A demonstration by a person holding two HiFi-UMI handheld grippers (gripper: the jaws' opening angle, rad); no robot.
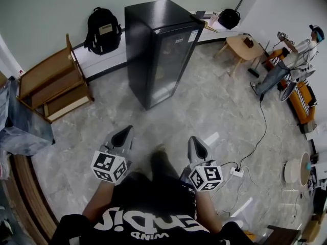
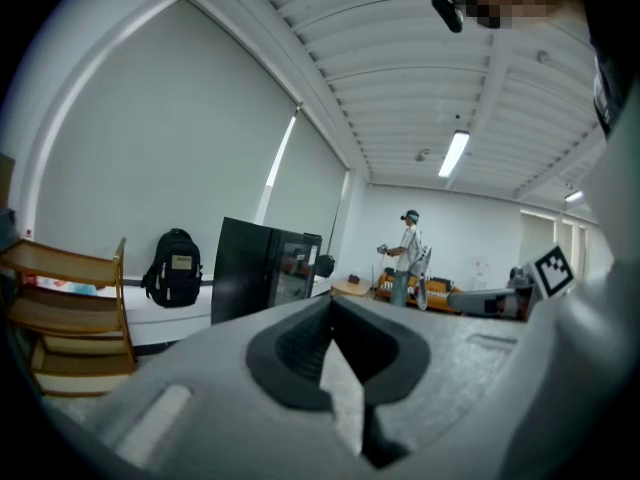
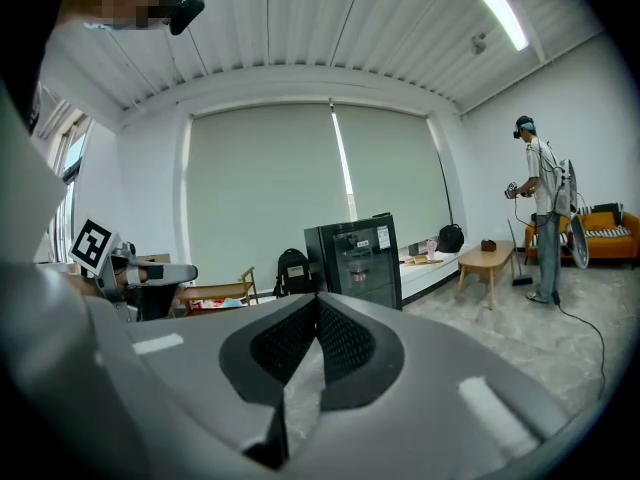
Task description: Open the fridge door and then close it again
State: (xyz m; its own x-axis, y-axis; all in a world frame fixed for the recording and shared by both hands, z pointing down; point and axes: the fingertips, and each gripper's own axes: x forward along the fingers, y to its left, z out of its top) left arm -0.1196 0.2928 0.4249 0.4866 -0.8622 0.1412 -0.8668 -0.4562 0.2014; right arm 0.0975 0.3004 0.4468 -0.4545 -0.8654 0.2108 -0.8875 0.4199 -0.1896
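1. Nearest to the camera, the left hand-held gripper (image 1: 125, 135) is held low in front of the person's dark shirt (image 1: 148, 213). Its jaws are clenched together with nothing between them.
2. Beside it, the right hand-held gripper (image 1: 196, 142) is likewise clenched and empty, its pads meeting tip to tip in its own view. Both grippers point across the floor (image 1: 204, 106) towards the fridge.
3. Just right of the right gripper, a white power strip (image 1: 236, 171) lies on the marble-patterned floor. A black cable (image 1: 263, 131) runs from it towards the far right.
4. Well ahead of both grippers stands the black fridge (image 1: 156, 50), upright. Its glass door is shut and faces the front right, and neither gripper touches it.
5. Left of the fridge is a wooden shelf unit (image 1: 51, 86). A black backpack (image 1: 103, 30) sits on a low white ledge (image 1: 102, 60) between the shelf unit and the fridge.
6. Farther right, a small wooden table (image 1: 243, 47) stands by the ledge. Beyond it, a second person (image 1: 294, 60) in a light top is beside an orange sofa (image 1: 302, 103).
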